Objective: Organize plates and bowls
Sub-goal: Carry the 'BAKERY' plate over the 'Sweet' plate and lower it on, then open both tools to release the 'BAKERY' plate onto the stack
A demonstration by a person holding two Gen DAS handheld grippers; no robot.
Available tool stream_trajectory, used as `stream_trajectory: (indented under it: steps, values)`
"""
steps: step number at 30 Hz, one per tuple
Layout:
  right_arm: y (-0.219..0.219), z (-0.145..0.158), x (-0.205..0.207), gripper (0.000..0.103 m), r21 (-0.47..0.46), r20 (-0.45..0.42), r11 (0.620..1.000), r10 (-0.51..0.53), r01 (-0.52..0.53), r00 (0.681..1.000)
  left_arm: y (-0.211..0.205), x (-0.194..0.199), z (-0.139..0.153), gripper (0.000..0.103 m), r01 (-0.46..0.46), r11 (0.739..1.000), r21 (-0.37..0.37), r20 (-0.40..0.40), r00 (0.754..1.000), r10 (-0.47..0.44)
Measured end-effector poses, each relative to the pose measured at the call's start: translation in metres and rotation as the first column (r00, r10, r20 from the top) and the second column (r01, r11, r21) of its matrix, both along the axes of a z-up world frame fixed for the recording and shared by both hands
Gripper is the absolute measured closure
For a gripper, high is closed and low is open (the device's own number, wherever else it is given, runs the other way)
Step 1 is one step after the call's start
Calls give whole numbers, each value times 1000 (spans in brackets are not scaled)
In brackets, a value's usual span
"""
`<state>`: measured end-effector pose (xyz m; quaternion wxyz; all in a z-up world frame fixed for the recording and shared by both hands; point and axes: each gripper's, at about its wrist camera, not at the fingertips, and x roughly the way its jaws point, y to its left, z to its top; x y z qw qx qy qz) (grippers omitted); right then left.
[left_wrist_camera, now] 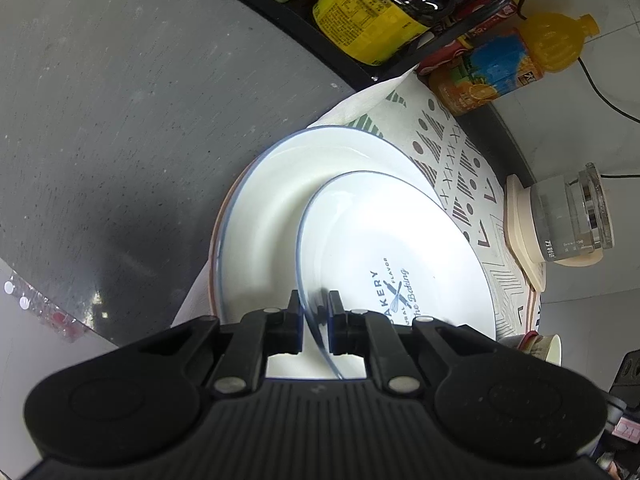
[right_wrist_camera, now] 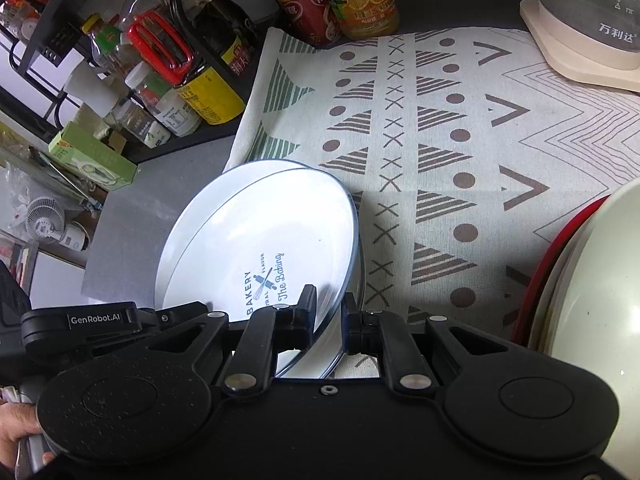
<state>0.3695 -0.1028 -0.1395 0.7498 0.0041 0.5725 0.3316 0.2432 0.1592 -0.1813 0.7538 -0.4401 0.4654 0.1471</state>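
Gripping the white plate (left_wrist_camera: 400, 248) by its blue rim, I have both tools clamped on it: my left tool (left_wrist_camera: 314, 304) pinches the rim on one side, and my right tool (right_wrist_camera: 328, 304) pinches the opposite edge. The plate, printed "BAKERY" and "The Baking", tilts between them, just over a larger white plate (left_wrist_camera: 288, 184) that sits below it. In the left view the held plate overlaps the right part of that lower plate, whose blue rim curves around it on the left and far side; I cannot tell whether the two touch.

The lower plate sits at the edge of a patterned cloth (right_wrist_camera: 440, 140) with triangles, dots and crosses, spread over the grey surface (left_wrist_camera: 120, 120). At the far end of the cloth stand an orange juice bottle (left_wrist_camera: 512, 64) and, beside it, a red-labelled bottle (right_wrist_camera: 304, 4). A black rack (right_wrist_camera: 44, 20) holding sauce bottles and jars stands to the left in the right view. A glass kettle (left_wrist_camera: 572, 216) on a cream base sits at the cloth's right side. A pale bowl with a red rim (right_wrist_camera: 580, 300) fills the right edge of the right view. Part of my hand (right_wrist_camera: 20, 424) shows at the lower left, holding a handle.
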Motion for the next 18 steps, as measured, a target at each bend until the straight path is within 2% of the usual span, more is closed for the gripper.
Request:
stream_trajectory:
  steps: [8,18]
  values:
    - [2,2,-4,91,-23,16,1000,-5,6,1000,-1,-2,-3,93,5,1000,-13,-1,1000,-5]
    - [-5,5,-13,92,-56,76,998,-36,41,996,-11,4,-8,89,41,999,-17,-18,999,-41]
